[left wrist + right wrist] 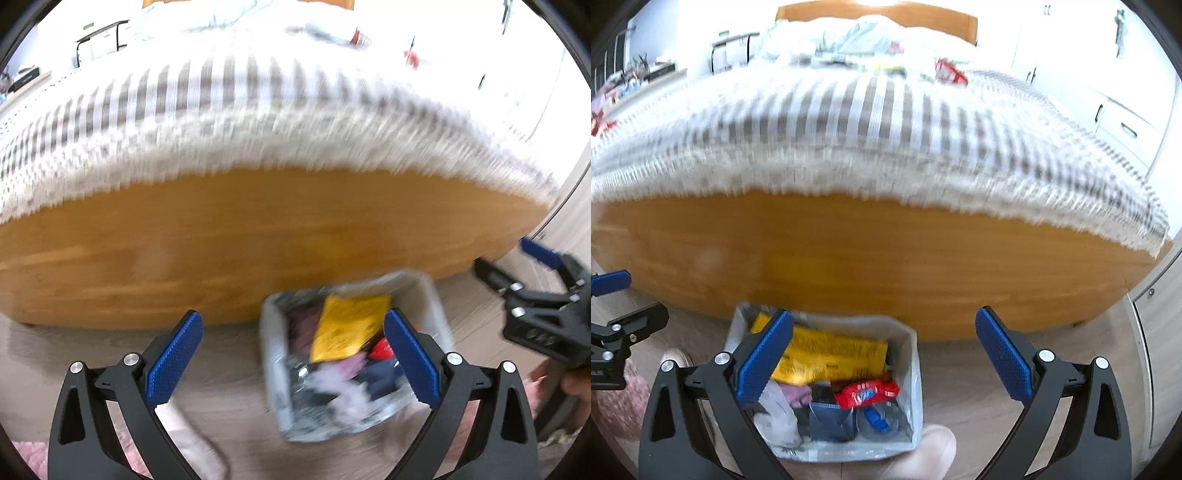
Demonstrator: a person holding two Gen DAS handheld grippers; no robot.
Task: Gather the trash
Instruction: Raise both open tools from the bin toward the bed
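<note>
Much of what you see is smeared by motion blur: the striped bedspread (pixel 879 122) and the wooden bed frame (pixel 849 258) under it have no sharp edges in either view, and the small items lying on top of the bed are too blurred to name, apart from a red packet (pixel 950 75) near the far side. The trash bin (pixel 914 373), a pale rectangular container lined with a clear bag, stands on the wood-look floor (pixel 960 387) just in front of the bed frame. In your right wrist view its near left corner is hidden behind the left finger of your right gripper (pixel 882 360), and in the left wrist view the right finger of your left gripper (pixel 293 363) covers part of its right side. The bin's long axis runs from you toward the bed, with its open top facing up. Inside it a yellow wrapper (pixel 831 356) lies across the far half, its long axis running roughly side to side and tilted, partly covered by the blue finger pad. A red wrapper (pixel 866 393) lies nearer to you, also sideways, with print on it that you cannot read. Below that sit a dark blue box (pixel 831 422), a crumpled clear bag (pixel 775 413) and something purple that stays unclear. Both grippers have their jaws spread wide apart and hold nothing. The tip of a foot (pixel 923 454) shows at the bottom edge of the right wrist view, cut off by the frame.
</note>
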